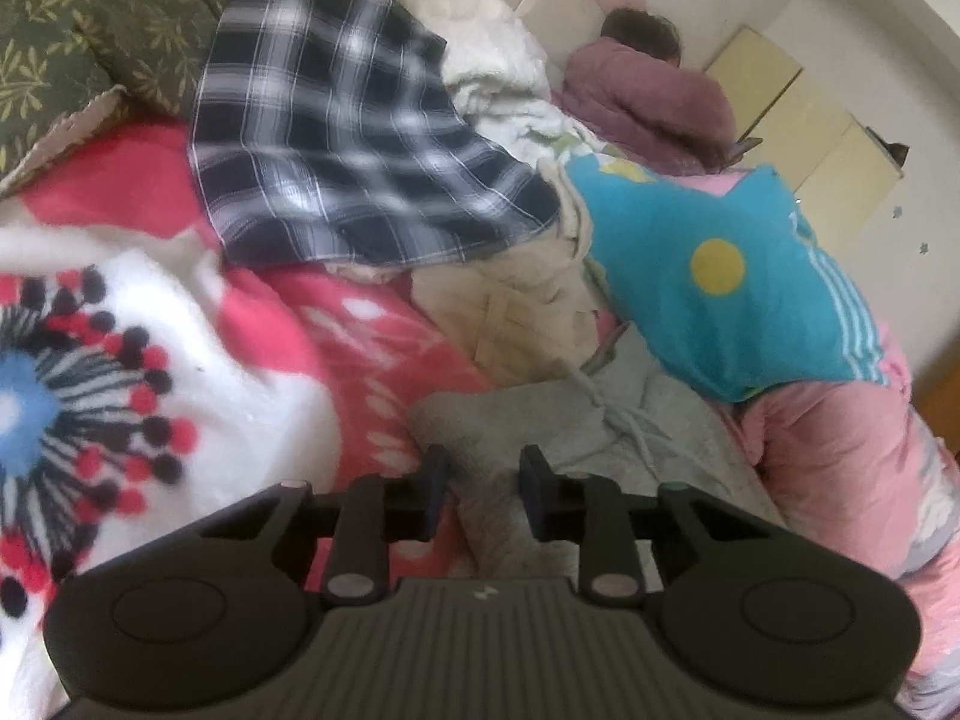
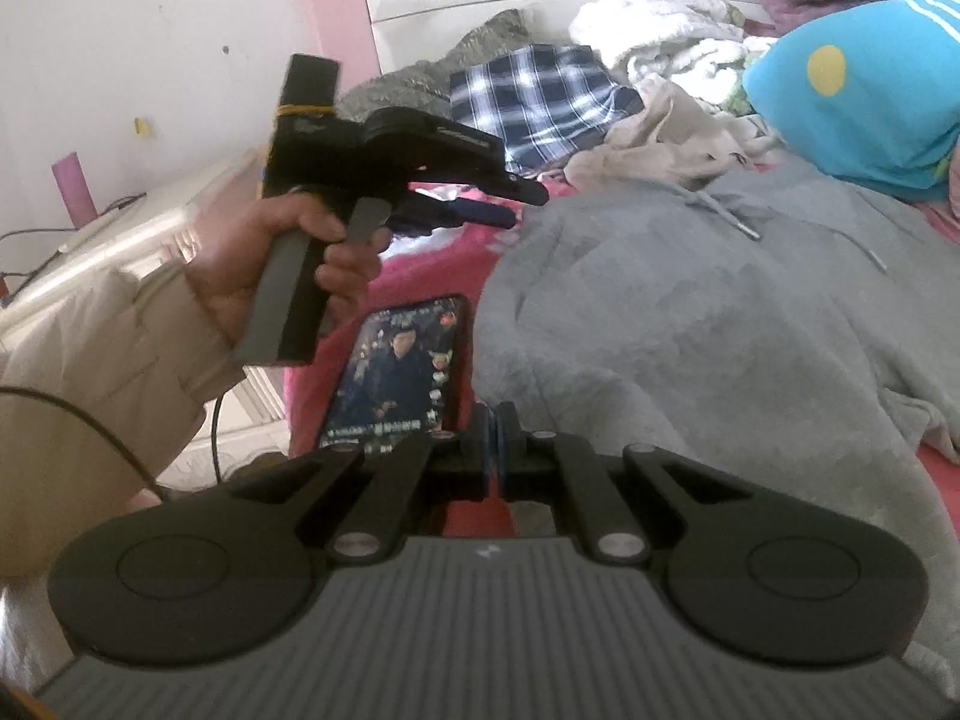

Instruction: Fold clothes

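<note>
A grey hoodie [image 2: 690,312] lies spread on the bed, over the red floral blanket [image 1: 336,324], beside a lit phone [image 2: 399,378]. The left gripper [image 1: 478,483] hovers over its edge, jaws slightly apart with nothing between them. The right gripper [image 2: 495,441] is closed, empty. A folded plaid garment [image 1: 336,132] rests farther back.

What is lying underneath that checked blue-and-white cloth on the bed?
The checked cloth lies on the red flowered blanket, and its right edge rests on a cream garment. Green patterned bedding sits behind it. Anything directly beneath its middle is covered.
</note>
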Motion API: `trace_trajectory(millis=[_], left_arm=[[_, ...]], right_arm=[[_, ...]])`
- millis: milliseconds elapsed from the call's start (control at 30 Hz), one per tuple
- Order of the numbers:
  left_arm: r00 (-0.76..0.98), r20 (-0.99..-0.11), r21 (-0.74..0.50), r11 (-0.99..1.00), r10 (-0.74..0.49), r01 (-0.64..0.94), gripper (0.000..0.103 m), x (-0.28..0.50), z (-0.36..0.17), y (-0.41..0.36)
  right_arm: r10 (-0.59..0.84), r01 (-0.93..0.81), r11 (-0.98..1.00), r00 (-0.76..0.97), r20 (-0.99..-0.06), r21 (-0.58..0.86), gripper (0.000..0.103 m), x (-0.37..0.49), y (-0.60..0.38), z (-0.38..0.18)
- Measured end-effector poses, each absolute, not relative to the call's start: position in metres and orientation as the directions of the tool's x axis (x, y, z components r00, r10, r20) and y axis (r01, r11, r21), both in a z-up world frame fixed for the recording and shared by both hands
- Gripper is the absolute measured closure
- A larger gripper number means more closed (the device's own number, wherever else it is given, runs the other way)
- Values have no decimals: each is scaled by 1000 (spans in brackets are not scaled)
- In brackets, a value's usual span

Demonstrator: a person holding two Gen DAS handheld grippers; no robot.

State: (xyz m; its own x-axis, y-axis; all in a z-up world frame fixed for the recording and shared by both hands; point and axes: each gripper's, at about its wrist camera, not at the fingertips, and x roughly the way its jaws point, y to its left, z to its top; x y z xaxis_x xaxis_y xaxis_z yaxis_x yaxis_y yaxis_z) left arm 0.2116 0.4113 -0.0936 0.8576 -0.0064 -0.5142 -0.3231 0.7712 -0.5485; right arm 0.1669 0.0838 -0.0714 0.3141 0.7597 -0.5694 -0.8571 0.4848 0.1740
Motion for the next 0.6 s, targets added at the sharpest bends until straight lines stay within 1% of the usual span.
trace_trajectory(millis=[100,167,300,367,433,533,600], left_arm=[[860,-510,-527,787,9,-321,82,213,-92,408],[861,-507,-504,800,31,-326,90,212,-89,406],[893,-444,-524,789,68,-320,93,198,-73,412],[899,-431,-525,788,82,-323,93,195,-69,413],[885,-454,-495,797,103,-347,93,198,-72,413],[857,-498,-436,816,131,-378,93,204,-81,412],[849,-512,-433,816,126,-383,93,204,-85,415]], right_arm=[[755,-860,485,318,-574,162,103,166,83,-75],[753,-858,487,317,-577,163,103,167,84,-78],[766,-862,480,323,-556,161,103,165,82,-74],[774,-868,474,329,-541,150,103,162,81,-70],[771,-870,469,319,-551,154,103,164,81,-73],[748,-866,472,296,-594,163,103,168,85,-88],[748,-865,473,293,-596,169,103,167,86,-92]])
